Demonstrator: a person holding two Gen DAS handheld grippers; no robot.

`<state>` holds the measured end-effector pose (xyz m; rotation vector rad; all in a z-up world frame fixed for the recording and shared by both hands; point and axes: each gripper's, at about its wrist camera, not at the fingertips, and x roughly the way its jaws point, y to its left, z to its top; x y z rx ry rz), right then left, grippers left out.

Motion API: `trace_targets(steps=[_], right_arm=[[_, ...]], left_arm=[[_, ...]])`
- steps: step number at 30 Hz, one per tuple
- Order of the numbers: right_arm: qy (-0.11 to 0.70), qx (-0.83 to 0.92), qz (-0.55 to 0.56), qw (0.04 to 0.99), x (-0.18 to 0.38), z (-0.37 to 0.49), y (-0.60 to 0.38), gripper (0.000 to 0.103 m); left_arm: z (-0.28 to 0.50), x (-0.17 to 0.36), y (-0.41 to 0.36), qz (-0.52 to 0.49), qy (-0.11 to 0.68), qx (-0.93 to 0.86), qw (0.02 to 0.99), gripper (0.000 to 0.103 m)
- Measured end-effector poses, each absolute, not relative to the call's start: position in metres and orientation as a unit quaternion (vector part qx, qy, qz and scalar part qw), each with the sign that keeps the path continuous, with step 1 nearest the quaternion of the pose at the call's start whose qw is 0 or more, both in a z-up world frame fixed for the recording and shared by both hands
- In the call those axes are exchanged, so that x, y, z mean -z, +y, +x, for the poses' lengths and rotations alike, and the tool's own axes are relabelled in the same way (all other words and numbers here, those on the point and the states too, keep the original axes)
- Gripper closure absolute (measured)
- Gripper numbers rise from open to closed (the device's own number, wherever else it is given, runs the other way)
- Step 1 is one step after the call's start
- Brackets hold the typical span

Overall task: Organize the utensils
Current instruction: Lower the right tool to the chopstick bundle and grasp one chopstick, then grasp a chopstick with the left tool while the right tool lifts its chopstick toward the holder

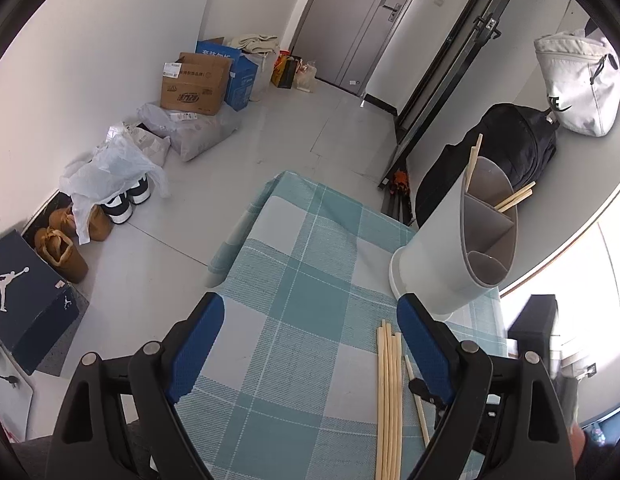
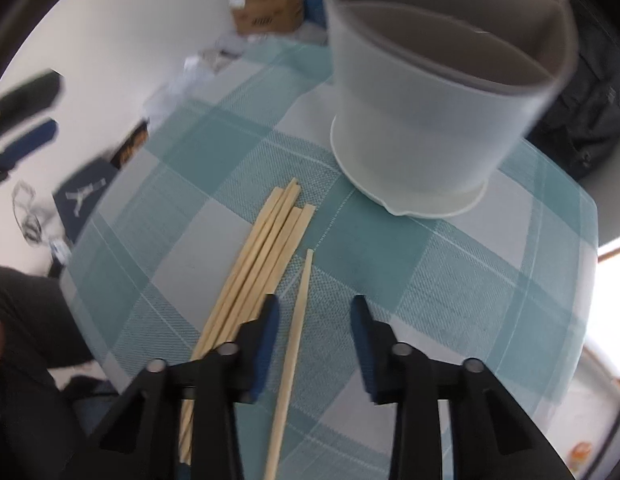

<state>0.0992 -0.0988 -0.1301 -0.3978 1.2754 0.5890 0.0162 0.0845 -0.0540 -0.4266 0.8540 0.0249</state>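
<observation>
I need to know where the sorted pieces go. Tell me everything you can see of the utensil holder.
The utensil holder is a pale, matte round cup, plastic by the look, with a grey inside split by thin walls into compartments. It stands upright on a wider white base on the checked tablecloth. A few chopsticks already lean inside it. Neither gripper touches it; loose chopsticks lie just in front.

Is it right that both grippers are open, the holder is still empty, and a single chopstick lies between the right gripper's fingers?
Not quite: the holder is not empty. The left wrist view shows chopsticks in the holder. The rest stands: left gripper and right gripper are open, with the single chopstick between the right's fingers.
</observation>
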Motion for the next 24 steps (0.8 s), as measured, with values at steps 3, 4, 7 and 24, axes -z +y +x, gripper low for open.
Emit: trace_targets(steps=[3, 4, 7, 24], right_arm=[[0.579, -0.282, -0.225, 0.731, 0.131, 0.099, -0.087, 0.078], [0.579, -0.284, -0.233, 0.728, 0.132, 0.099, -0.085, 0.078], [0.574, -0.293, -0.26, 0.719, 0.133, 0.095, -0.073, 0.087], [0.529, -0.297, -0.059, 0.793, 0.093, 0.108, -0.121, 0.099]], left_arm=[[0.017, 0.057, 0.089, -0.216, 0.419, -0.011, 0.882, 0.018], [0.018, 0.058, 0.09, -0.222, 0.422, -0.01, 0.879, 0.018], [0.021, 0.06, 0.096, -0.234, 0.426, -0.01, 0.874, 0.018], [0.03, 0.079, 0.087, -0.225, 0.472, -0.014, 0.852, 0.018]])
